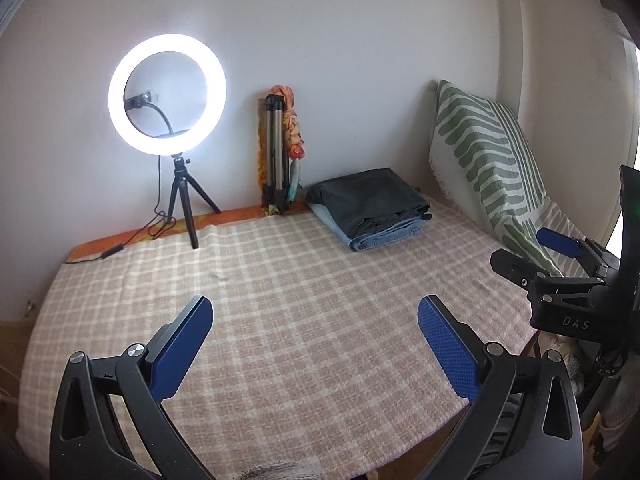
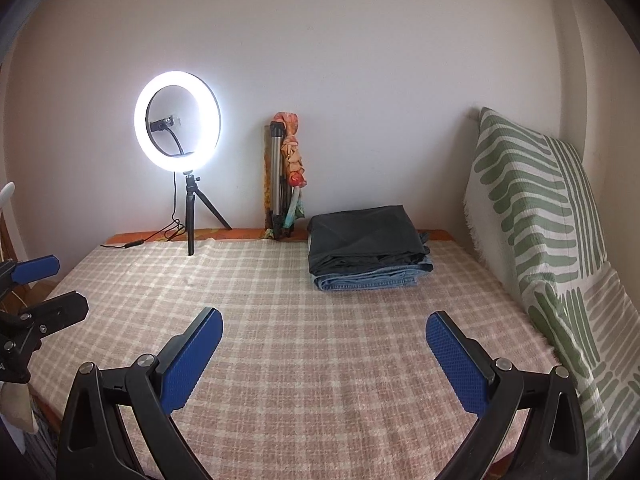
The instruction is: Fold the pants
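Observation:
Folded dark pants (image 1: 366, 196) lie on top of folded blue jeans (image 1: 386, 236) at the far side of the checked cloth (image 1: 280, 300). The same stack shows in the right wrist view, dark pants (image 2: 362, 238) over jeans (image 2: 368, 280). My left gripper (image 1: 316, 316) is open and empty, hovering over the near part of the cloth. My right gripper (image 2: 324, 328) is open and empty too. The right gripper also shows at the right edge of the left wrist view (image 1: 532, 256). The left gripper shows at the left edge of the right wrist view (image 2: 60, 284).
A lit ring light on a small tripod (image 1: 167, 92) stands at the back left with its cable on the cloth. A folded tripod with a colourful cloth (image 1: 278, 152) leans on the wall. A green-patterned cushion (image 1: 488, 168) leans at the right.

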